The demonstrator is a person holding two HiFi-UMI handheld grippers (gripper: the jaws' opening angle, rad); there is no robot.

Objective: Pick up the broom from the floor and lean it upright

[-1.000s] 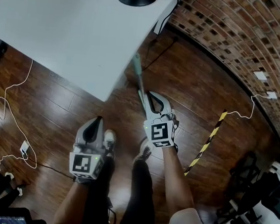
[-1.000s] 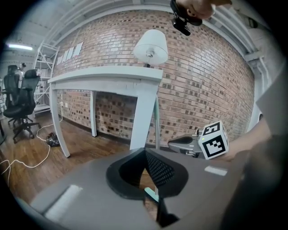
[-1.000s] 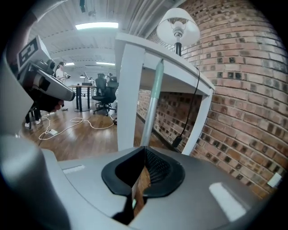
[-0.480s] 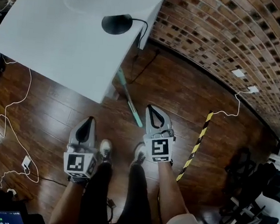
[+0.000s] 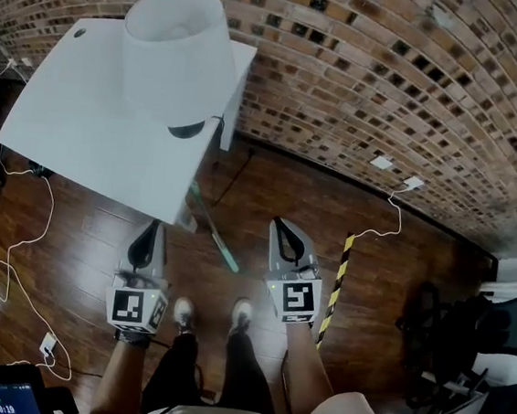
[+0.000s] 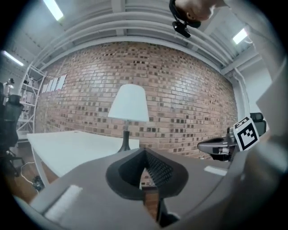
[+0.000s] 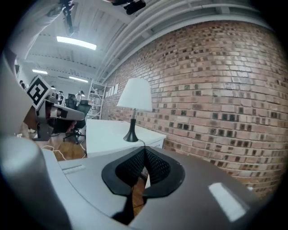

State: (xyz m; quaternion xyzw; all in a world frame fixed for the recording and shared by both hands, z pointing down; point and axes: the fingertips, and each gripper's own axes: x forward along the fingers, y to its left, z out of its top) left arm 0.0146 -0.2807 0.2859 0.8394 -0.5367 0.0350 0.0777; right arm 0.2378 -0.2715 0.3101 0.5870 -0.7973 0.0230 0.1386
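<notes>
The broom (image 5: pixel 215 236) has a teal handle and lies on the wooden floor. Its far end runs under the white table's corner (image 5: pixel 173 213). In the head view both grippers are held up well above it, side by side and pointing toward the brick wall. My left gripper (image 5: pixel 153 225) sits left of the handle, my right gripper (image 5: pixel 281 223) to the right of it. Each gripper view shows its own jaws closed tip to tip with nothing between them: left gripper (image 6: pixel 144 151), right gripper (image 7: pixel 145 151). Neither gripper touches the broom.
A white table (image 5: pixel 74 127) carries a lamp (image 5: pixel 178 55) with a white shade and a black base. A brick wall (image 5: pixel 372 85) runs behind. A yellow-black strip (image 5: pixel 334 287) and loose cables (image 5: pixel 13 254) lie on the floor. Dark chairs (image 5: pixel 493 336) stand at the right.
Both grippers have lifted up from near the floor. The right one was at the broom handle and is now clear of it. The broom stays on the floor. The head view has tilted up.
</notes>
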